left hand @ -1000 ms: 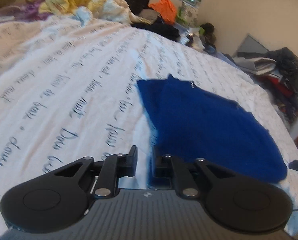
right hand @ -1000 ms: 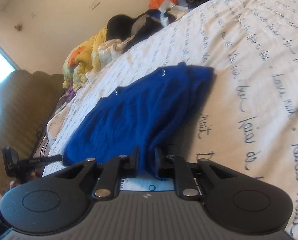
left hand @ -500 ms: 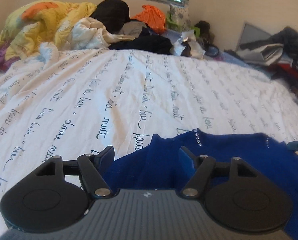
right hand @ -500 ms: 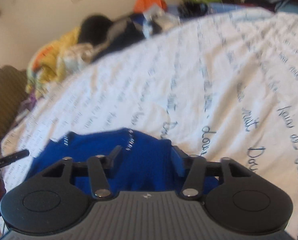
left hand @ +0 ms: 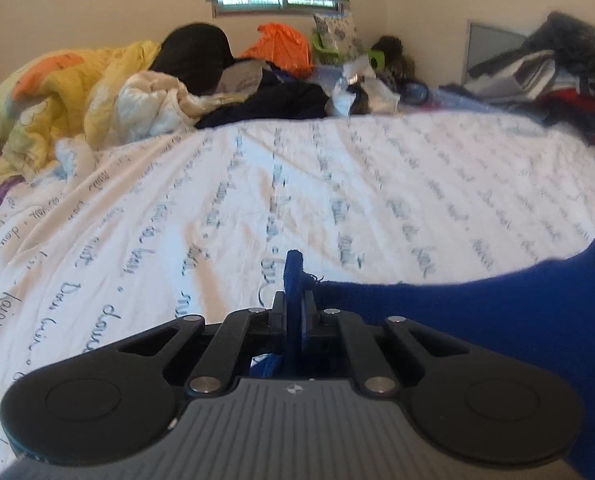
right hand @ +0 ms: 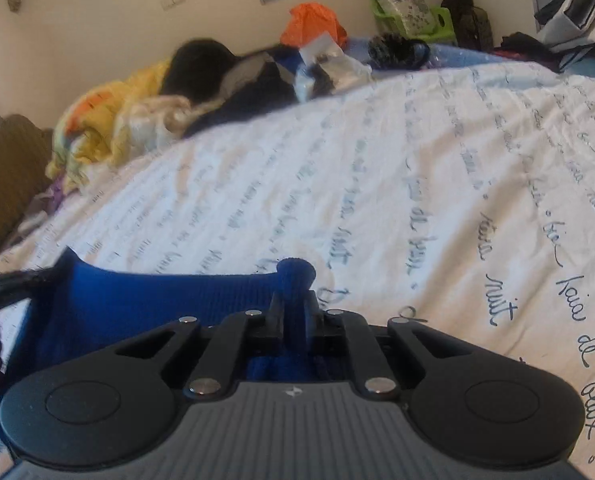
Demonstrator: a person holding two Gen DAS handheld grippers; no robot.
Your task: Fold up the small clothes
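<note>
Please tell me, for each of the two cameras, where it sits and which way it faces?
Left wrist: on the left gripper, facing across the bed to the far wall; its fingers pinch the blue garment.
Right wrist: on the right gripper, facing the same way, pinching the garment's other end.
Shared: garment, bed, orange bag, yellow blanket.

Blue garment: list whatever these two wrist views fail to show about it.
- Left wrist view: the blue garment runs off the right and bottom edges; the left gripper covers its near part.
- Right wrist view: the right gripper body hides the cloth below the pinch.
- Garment type and fold count: cannot tell in either view.
</note>
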